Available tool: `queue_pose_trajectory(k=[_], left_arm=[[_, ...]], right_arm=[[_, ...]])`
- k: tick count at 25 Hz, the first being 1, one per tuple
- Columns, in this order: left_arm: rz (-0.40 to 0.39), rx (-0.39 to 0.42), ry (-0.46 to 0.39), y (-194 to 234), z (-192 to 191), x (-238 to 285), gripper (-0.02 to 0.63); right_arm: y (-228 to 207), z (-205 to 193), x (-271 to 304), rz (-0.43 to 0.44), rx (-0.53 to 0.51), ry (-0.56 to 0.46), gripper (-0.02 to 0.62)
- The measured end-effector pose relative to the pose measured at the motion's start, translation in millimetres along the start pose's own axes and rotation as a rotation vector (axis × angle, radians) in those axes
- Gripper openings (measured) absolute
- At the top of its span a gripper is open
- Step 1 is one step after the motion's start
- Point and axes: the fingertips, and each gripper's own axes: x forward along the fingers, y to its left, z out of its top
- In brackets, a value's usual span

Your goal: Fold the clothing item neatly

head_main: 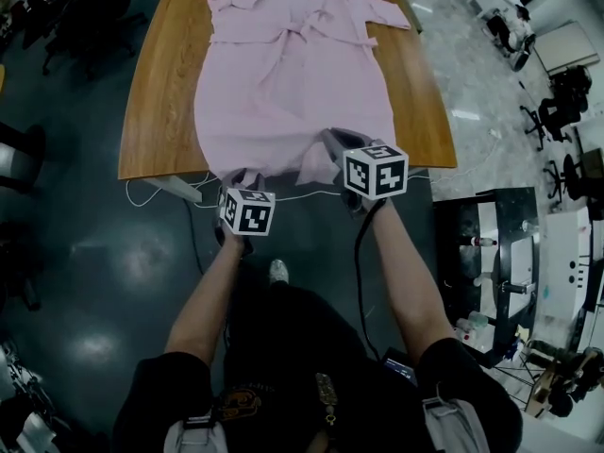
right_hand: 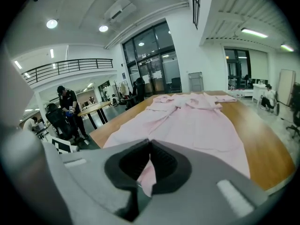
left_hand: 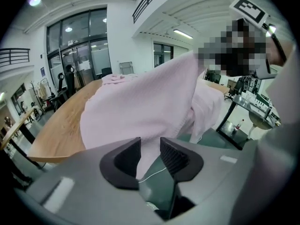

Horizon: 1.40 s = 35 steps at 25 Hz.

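Robe (head_main: 293, 74) spread flat on desk (head_main: 156, 111), long axis 6–12 o'clock, collar at 12. Hem (head_main: 274, 170) hung over near edge at 6, pinched by left tool (left_hand: 150, 146) and right tool (right_hand: 149, 146), each pressed onto cloth. Right nearer collar. Fold likely carried toward 12.

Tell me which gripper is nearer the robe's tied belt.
Right. The right gripper holds the robe's hem over the table; the left gripper holds it past the table's near edge, farther from the tied belt.
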Motion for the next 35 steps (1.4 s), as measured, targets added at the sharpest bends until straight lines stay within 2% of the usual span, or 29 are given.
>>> queue_pose_trajectory(k=[3, 7, 9, 10, 16, 21, 25, 27, 31, 34, 35], left_arm=[[0.005, 0.001, 0.01, -0.8, 2.9, 2.5, 0.14], [0.058, 0.004, 0.009, 4.1, 4.2, 3.7, 0.111], [0.087, -0.011, 0.013, 11.0, 4.7, 5.0, 0.029], [0.091, -0.018, 0.017, 13.0, 4.7, 5.2, 0.009], [0.083, -0.027, 0.025, 14.6, 2.5, -1.2, 0.006], [0.091, -0.043, 0.014, 22.4, -0.7, -15.0, 0.006], [0.067, -0.014, -0.014, 20.6, 5.1, -22.8, 0.008], [0.044, -0.01, -0.015, 15.6, 8.1, -19.5, 0.079], [0.016, -0.027, -0.003, 9.3, 14.8, -10.2, 0.132], [0.018, -0.037, 0.023, 10.1, 16.0, -2.5, 0.144], [0.032, -0.036, 0.03, 12.5, 15.8, -0.7, 0.129]], right_arm=[[-5.3, 0.6, 3.4, -0.001, 0.011, 0.002, 0.008], [-5.8, -1.0, 6.9, 0.011, 0.016, 0.006, 0.008], [-5.3, -2.7, 8.9, 0.017, 0.017, 0.01, 0.008], [-5.1, -4.2, 9.3, 0.019, 0.018, 0.012, 0.008], [-2.9, -11.8, 6.4, 0.024, 0.023, 0.022, 0.008], [0.1, -15.7, 4.9, 0.028, 0.02, 0.028, 0.008], [5.1, -15.4, 0.8, 0.03, 0.01, 0.034, 0.008], [6.5, -15.1, 0.7, 0.028, 0.01, 0.035, 0.008], [10.0, -12.0, 1.7, 0.027, 0.013, 0.031, 0.008], [11.8, -10.0, 3.8, 0.033, 0.015, 0.028, 0.008], [11.7, -9.7, 4.4, 0.034, 0.017, 0.026, 0.008]])
